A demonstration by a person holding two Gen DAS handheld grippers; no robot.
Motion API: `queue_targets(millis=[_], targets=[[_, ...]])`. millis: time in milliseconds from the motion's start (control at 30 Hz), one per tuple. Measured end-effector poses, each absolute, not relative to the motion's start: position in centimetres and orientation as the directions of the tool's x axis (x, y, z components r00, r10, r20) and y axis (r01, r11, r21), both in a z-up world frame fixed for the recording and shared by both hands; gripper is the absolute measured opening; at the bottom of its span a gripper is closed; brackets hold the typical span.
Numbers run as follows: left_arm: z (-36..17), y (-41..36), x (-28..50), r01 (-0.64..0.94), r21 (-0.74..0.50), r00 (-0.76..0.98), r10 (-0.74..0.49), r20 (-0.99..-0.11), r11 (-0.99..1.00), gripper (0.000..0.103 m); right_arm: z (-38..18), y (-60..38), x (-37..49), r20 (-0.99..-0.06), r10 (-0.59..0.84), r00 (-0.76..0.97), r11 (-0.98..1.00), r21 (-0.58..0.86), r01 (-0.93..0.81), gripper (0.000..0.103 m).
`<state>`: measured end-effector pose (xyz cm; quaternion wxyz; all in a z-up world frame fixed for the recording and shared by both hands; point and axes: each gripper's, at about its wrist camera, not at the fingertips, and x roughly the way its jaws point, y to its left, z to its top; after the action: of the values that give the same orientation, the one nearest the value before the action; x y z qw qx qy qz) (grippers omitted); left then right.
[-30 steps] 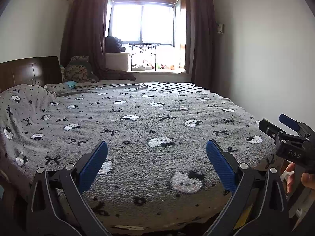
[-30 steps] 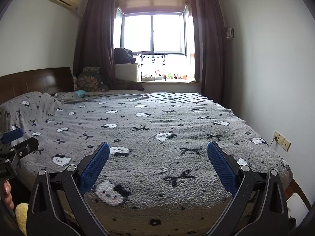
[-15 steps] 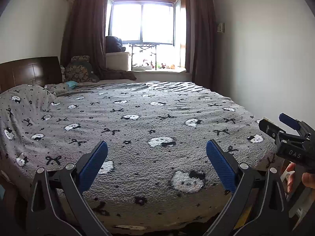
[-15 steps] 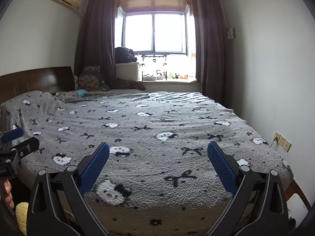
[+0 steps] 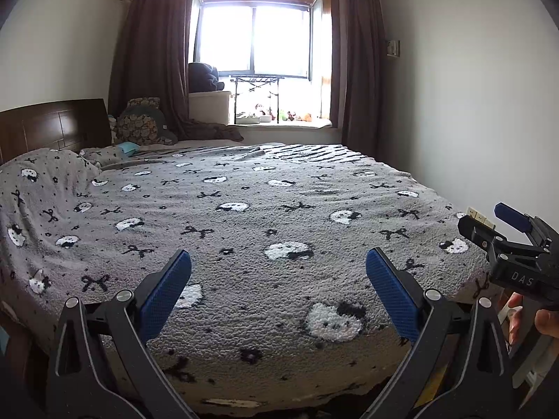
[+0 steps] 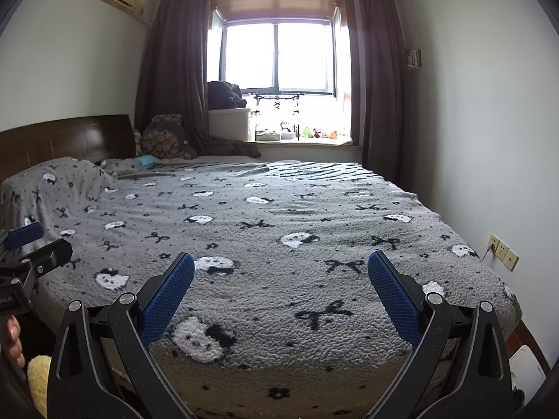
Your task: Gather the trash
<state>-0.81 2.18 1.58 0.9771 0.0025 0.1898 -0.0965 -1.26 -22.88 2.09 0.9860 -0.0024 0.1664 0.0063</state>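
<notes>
Presently, both the left hand-held gripper (image 5: 278, 291) and right hand-held gripper (image 6: 281, 293) are held wide open and empty over the grey fleece cat-print bedspread (image 5: 265, 209), where no trash is visible, so it could be overlooked.

Bed (image 5: 279, 230) with dark wooden headboard (image 5: 52, 125) at far left, covered edge to edge by a grey fleece blanket (image 6: 279, 244) patterned with white cat faces and black bows. A covered pillow mound (image 5: 45, 174) rises at left. A striped sheet (image 5: 307, 152) and a small teal item (image 5: 127, 146) lie along the far edge.
</notes>
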Motion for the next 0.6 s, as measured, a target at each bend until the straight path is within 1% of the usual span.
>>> queue_targets(millis=[300,600], targets=[[1.55,2.27,-0.75,0.177,-0.026,0.910,-0.174,-0.376,0.984,0.095,2.09,-22.92,-1.21,-0.328,0.012,0.945,1.000,-0.003,-0.014,0.100],[2.11,2.73,-1.29,0.156,-0.049,0.925,-0.163,-0.344,0.987,0.095,2.02,-22.95,-1.16,-0.329,0.009,0.944,1.000,-0.003,-0.010,0.100]])
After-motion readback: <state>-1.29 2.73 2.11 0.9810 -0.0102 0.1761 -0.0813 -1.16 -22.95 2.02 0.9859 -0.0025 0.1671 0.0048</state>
